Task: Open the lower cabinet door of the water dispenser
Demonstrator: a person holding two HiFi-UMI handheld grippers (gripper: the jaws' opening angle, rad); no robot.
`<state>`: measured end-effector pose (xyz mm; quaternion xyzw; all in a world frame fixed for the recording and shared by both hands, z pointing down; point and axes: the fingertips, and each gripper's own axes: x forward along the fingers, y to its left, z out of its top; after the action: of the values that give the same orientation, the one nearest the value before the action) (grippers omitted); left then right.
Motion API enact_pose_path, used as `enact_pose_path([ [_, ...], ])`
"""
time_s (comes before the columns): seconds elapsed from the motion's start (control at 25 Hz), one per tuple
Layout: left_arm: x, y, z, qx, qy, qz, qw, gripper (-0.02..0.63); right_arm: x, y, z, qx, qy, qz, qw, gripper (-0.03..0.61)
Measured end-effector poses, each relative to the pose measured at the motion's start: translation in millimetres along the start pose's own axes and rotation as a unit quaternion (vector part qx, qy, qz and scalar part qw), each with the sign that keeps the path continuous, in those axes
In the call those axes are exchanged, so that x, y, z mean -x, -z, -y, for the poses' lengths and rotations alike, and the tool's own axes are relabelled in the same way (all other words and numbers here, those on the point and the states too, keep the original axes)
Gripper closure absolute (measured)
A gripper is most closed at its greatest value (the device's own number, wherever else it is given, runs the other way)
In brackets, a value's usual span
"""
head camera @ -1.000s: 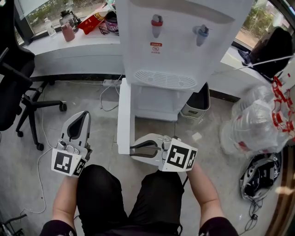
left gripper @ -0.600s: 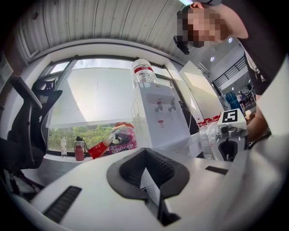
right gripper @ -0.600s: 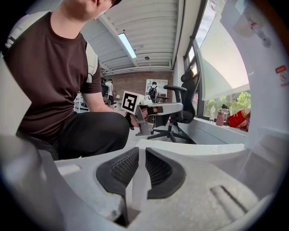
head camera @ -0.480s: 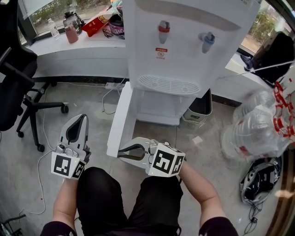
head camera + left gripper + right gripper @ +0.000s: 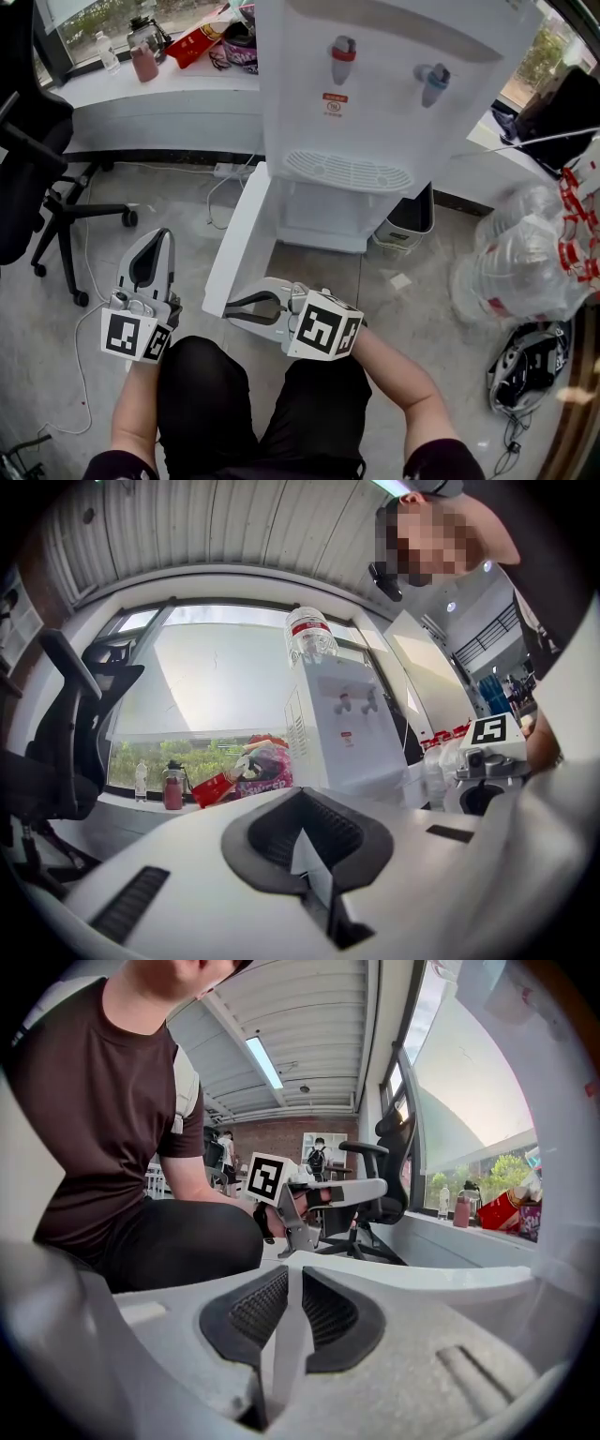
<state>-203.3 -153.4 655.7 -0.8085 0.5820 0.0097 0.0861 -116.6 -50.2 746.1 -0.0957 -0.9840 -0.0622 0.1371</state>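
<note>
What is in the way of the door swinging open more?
Nothing visible blocks it. The right gripper clamps the cabinet door at its edge. Only floor lies on the door's outer side, and the left gripper stands well apart from it.

grey floor (image 5: 84, 253), water dispenser (image 5: 375, 103) standing on it, small bin (image 5: 408, 217) just beside, rolling office chair (image 5: 37, 169), power strip (image 5: 228, 170), heap of clear jugs (image 5: 520, 262)
</note>
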Motion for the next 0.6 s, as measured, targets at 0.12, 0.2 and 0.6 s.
enact_pose_path([
  [0.12, -3.0, 0.4, -0.9, 0.004, 0.0, 0.003, 1.0, 0.607, -2.2, -0.8, 0.9, 0.017, 0.007, -0.008, 1.0, 0.526],
  [0.2, -3.5, 2.0, -2.0, 0.009, -0.001, 0.003, 1.0, 0.607, 1.4, 0.9, 4.3, 0.02, 0.024, -0.01, 0.999, 0.526],
  [0.6, -9.8, 10.1, -2.3, 0.007, 0.008, -0.004, 0.9999, 0.607, 34.5, 20.1, 39.8, -0.06, 0.105, 0.026, 0.992, 0.574],
])
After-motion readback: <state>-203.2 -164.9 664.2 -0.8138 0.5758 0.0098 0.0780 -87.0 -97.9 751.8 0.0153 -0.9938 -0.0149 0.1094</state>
